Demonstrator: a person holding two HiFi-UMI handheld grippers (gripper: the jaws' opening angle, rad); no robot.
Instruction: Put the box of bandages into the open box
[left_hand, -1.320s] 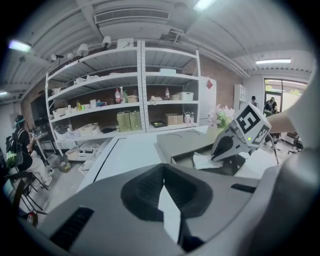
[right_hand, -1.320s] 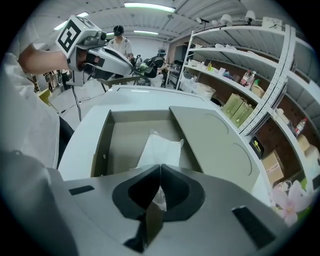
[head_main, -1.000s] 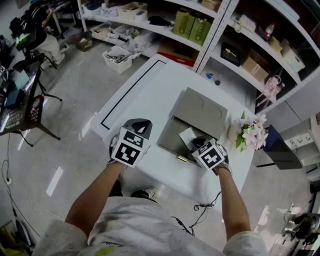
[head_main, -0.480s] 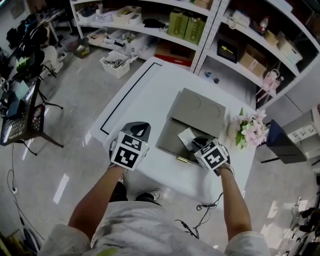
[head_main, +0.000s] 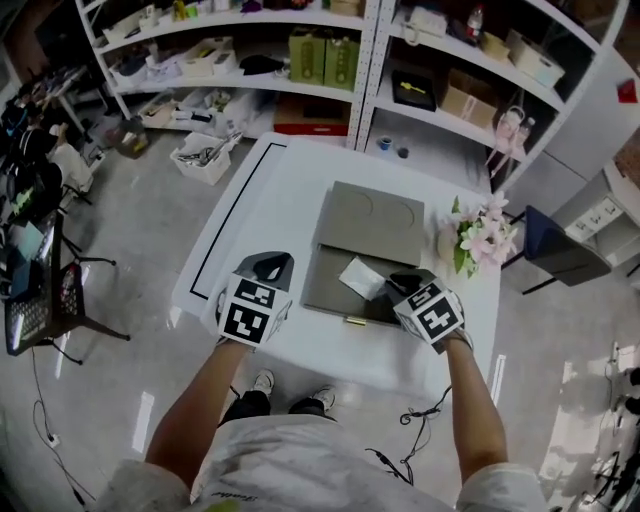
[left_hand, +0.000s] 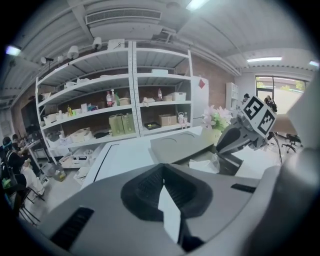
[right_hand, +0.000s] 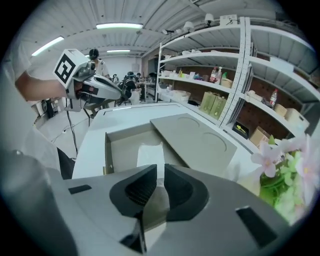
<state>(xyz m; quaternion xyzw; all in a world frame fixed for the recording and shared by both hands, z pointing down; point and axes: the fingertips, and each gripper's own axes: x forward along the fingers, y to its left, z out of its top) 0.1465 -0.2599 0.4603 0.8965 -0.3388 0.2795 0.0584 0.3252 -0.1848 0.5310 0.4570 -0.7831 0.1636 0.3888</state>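
The white box of bandages (head_main: 362, 277) (right_hand: 150, 155) (left_hand: 204, 165) lies inside the open grey box (head_main: 322, 290) (right_hand: 107, 150). The grey lid (head_main: 365, 220) (right_hand: 195, 140) is folded back flat behind it. My right gripper (head_main: 402, 284) (right_hand: 161, 172) hovers at the box's near right corner, just short of the bandage box. Its jaws stand a narrow gap apart with nothing between them. My left gripper (head_main: 271, 264) (left_hand: 163, 169) hangs over the bare table left of the grey box, with its jaws closed together and nothing held.
The white table (head_main: 270, 200) carries a black outline along its left side. A vase of pink flowers (head_main: 472, 235) (right_hand: 287, 165) stands right of the lid. Shelving with boxes (head_main: 320, 55) runs behind the table. Chairs and clutter (head_main: 40, 250) stand on the floor to the left.
The head view has swung, so the table sits more centred. My right gripper has drawn back a little from the bandage box, which stays in the grey box. The left gripper has barely moved.
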